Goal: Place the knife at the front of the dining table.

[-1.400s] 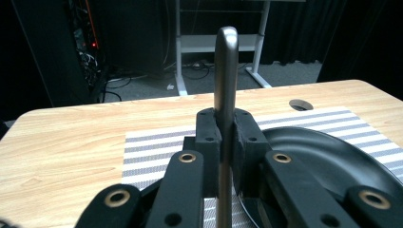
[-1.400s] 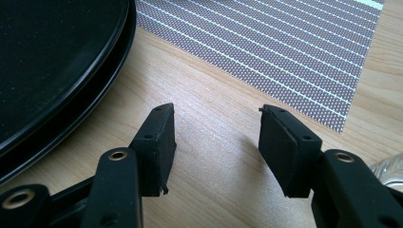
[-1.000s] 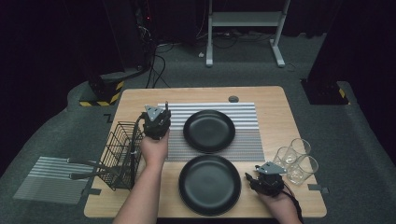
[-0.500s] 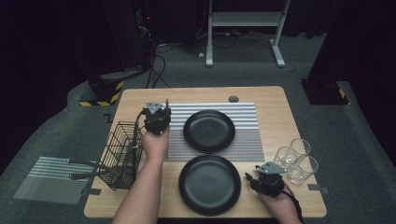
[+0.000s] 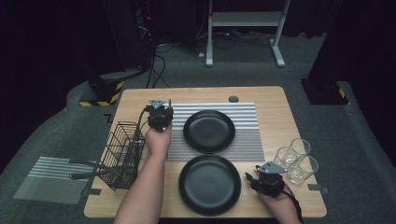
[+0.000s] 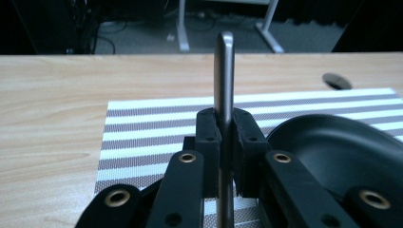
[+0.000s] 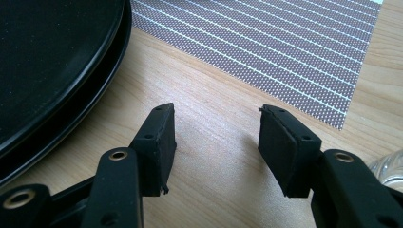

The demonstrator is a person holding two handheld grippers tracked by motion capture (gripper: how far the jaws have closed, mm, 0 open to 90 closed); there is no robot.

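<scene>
My left gripper [image 5: 159, 115] is shut on a slim grey metal utensil handle [image 6: 224, 71], which stands upright between its pads. It hovers over the left end of the striped placemat [image 5: 247, 140], just left of the far black plate [image 5: 208, 130]. That plate [image 6: 342, 152] lies at the right in the left gripper view. My right gripper [image 5: 262, 177] rests low at the table's front right, beside the near black plate [image 5: 209, 184]. Its jaws [image 7: 216, 128] are open over bare wood, nothing between them.
A black wire basket [image 5: 122, 151] at the table's left edge holds utensils, handles sticking out left. Three clear glasses [image 5: 296, 158] stand at the right edge, one [image 7: 389, 173] close beside my right gripper. Another striped mat [image 5: 46, 179] lies on the floor at left.
My left gripper has shifted a little away and to the right with the utensil. The right gripper has stayed still.
</scene>
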